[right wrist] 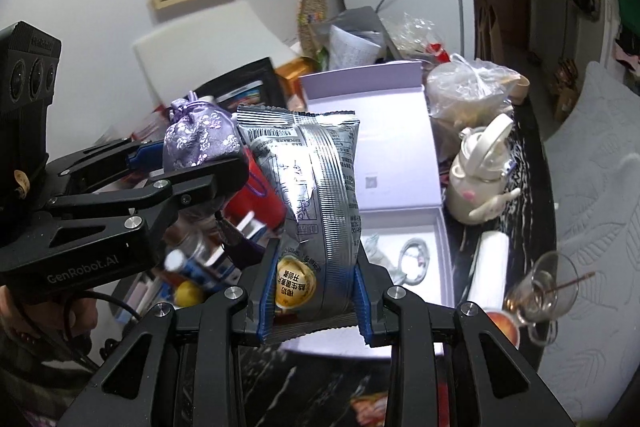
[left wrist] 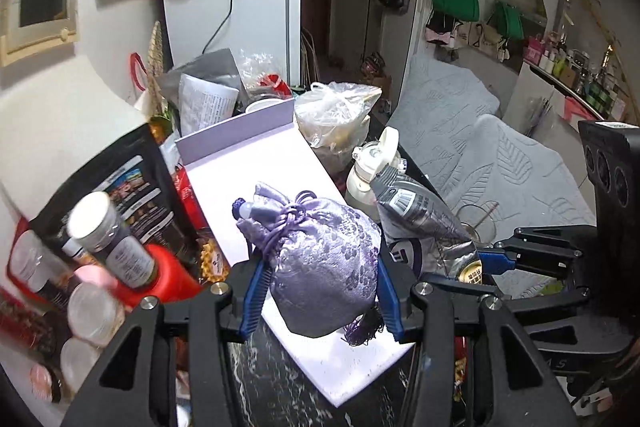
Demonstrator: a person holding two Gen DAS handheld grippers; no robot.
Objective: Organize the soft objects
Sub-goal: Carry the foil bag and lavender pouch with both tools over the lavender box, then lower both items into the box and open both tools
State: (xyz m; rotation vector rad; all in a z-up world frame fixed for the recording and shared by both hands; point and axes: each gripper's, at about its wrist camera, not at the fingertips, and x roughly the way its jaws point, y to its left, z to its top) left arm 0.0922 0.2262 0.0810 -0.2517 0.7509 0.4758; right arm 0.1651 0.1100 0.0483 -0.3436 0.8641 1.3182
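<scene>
while both soft things hang in the air, the table [right wrist: 532, 163] below is crowded. at the left, the left gripper [left wrist: 320, 291] is pinching the purple pouch [left wrist: 324, 259] around its belly, above the near end of the open lilac box [left wrist: 256, 163]. its tassel dangles free and could snag a finger. to the right, the right gripper [right wrist: 316, 303] is clamped on the lower end of the silver snack bag [right wrist: 316, 195], upright over the box's tray. that slick foil might slide out of the grip, or a swing rightward could topple the cream bottle [right wrist: 476, 175] or the tilted glass [right wrist: 544, 287] near the table's edge.
</scene>
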